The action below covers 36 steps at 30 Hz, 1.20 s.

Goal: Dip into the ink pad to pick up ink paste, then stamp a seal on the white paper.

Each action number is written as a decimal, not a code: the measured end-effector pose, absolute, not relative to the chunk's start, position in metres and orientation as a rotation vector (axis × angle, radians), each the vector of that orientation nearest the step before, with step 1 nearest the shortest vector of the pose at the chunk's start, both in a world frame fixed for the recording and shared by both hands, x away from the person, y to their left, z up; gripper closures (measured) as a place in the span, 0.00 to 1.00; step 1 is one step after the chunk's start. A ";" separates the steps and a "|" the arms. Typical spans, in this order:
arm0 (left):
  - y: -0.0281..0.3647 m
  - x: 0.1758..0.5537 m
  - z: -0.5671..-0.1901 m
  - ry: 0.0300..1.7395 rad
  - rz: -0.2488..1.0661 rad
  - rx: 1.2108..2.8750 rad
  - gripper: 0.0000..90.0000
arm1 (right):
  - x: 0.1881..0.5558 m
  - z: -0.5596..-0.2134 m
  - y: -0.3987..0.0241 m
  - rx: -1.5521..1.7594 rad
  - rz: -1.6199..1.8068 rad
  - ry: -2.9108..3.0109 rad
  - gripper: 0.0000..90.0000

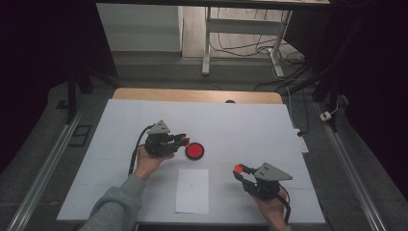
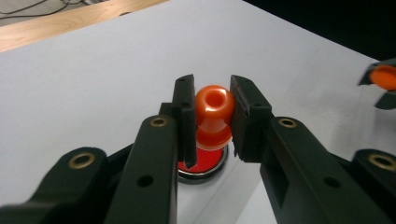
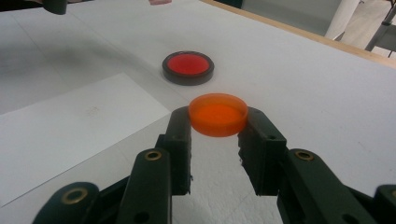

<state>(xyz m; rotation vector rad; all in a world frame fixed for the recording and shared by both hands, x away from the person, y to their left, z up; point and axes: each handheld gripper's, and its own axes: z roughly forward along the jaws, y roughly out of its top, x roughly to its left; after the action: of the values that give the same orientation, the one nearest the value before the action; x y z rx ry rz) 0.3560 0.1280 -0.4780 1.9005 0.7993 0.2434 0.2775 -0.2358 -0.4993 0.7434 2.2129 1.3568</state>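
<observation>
Left gripper view centres the glossy orange knobbed plastic piece [image 2: 214, 114], clamped upright between the left gripper [image 2: 212, 116] jaws, directly above the black-rimmed red round dish [image 2: 201, 164]. At lower right of the high view, the right gripper [image 3: 218, 122] pinches a flat orange translucent disc [image 3: 218, 114], well apart from the dish.

The left gripper [image 2: 214, 116] held a shiny orange knob [image 2: 214, 109] between its two black jaws. The knob had a round hole in its top. Right under it sat a red dish with a dark rim [image 2: 204, 164] on the white table [image 2: 93, 79]. Near the table's right edge, another orange thing [image 2: 384, 77] showed in dark jaws.
</observation>
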 end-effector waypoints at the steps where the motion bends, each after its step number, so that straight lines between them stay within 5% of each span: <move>1: 0.128 0.354 -0.477 0.791 0.243 1.903 0.81 | 0.277 -0.499 -0.236 0.743 1.357 2.214 0.72; 36: 0.129 0.312 -0.464 0.664 0.189 1.873 0.81 | 0.277 -0.499 -0.235 0.747 1.360 2.213 0.72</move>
<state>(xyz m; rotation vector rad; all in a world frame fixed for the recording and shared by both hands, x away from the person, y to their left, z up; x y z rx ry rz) 0.3121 0.1291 -0.4638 1.8727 0.6642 0.1887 0.2770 -0.2352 -0.4993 0.7470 2.2125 1.3595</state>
